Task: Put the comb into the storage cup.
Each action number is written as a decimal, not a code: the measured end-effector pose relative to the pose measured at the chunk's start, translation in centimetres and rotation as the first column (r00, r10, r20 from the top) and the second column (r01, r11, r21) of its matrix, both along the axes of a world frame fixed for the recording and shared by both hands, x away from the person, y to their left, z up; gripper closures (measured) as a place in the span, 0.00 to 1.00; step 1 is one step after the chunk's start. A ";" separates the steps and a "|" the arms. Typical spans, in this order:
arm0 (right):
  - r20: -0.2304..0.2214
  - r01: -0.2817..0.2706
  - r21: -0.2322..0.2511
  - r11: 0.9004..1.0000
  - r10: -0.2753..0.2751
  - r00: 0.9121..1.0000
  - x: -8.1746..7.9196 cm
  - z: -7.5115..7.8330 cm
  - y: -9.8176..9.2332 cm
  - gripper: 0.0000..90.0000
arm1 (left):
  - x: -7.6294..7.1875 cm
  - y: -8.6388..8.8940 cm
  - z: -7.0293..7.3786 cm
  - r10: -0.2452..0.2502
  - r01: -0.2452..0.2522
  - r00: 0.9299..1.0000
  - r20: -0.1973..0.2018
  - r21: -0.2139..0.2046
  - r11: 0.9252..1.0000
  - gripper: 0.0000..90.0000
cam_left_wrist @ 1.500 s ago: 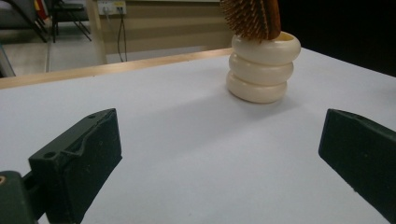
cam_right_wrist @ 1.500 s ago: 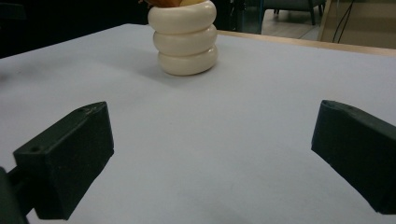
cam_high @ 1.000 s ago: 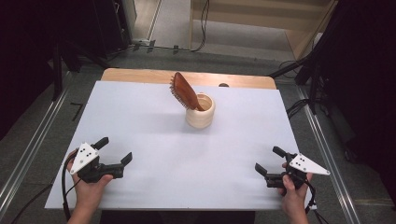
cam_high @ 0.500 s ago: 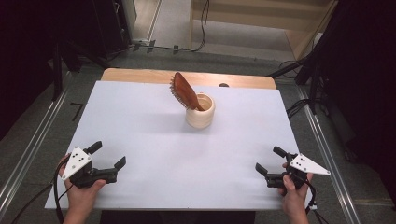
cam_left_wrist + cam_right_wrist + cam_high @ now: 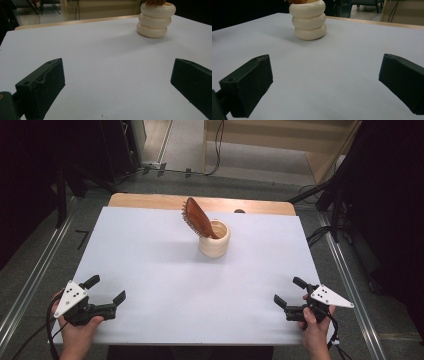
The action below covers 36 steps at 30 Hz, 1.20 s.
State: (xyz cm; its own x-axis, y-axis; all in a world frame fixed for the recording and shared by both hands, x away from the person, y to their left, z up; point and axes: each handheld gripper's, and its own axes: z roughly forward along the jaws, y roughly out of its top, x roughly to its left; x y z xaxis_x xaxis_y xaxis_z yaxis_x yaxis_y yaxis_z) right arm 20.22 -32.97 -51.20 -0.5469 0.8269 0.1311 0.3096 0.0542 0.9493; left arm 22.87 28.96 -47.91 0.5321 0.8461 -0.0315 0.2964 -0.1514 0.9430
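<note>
One ribbed cream holder (image 5: 214,239), seemingly ceramic, holding wooden brush (image 5: 197,218).

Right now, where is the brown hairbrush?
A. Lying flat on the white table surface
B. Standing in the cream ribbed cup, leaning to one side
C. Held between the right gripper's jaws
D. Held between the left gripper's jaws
B. In the high view the hairbrush stands in the cream ribbed cup and leans left, while the left gripper and right gripper sit open and empty near the table's front edge.
</note>
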 end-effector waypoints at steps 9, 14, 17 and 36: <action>-0.005 0.004 -0.002 1.000 -0.004 1.000 0.0 0.0 -0.1 0.00 | -0.1 1.0 0.0 0.006 -0.006 1.000 -0.006 0.007 1.000 0.00; -0.006 0.004 -0.002 1.000 -0.004 1.000 0.0 -0.1 -0.1 0.00 | -0.1 1.4 -0.1 0.010 -0.010 1.000 -0.013 -0.002 1.000 0.00; -0.005 0.005 -0.001 1.000 -0.005 1.000 0.0 -0.1 -0.1 0.00 | -0.1 1.7 -0.2 0.018 -0.019 1.000 -0.012 -0.003 1.000 0.00; -0.008 0.009 -0.004 1.000 -0.009 1.000 0.1 -0.2 -0.2 0.00 | 0.3 3.8 -0.7 0.057 -0.059 0.998 -0.030 -0.041 0.997 0.00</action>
State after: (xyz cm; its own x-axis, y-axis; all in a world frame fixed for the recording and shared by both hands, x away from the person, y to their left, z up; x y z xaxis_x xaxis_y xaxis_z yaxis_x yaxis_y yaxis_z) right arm 20.35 -33.13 -51.41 -0.5384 0.8323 0.1318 0.3174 0.0554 0.9467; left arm 23.22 32.73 -48.58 0.4805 0.8731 -0.0824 0.3311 -0.0936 0.9390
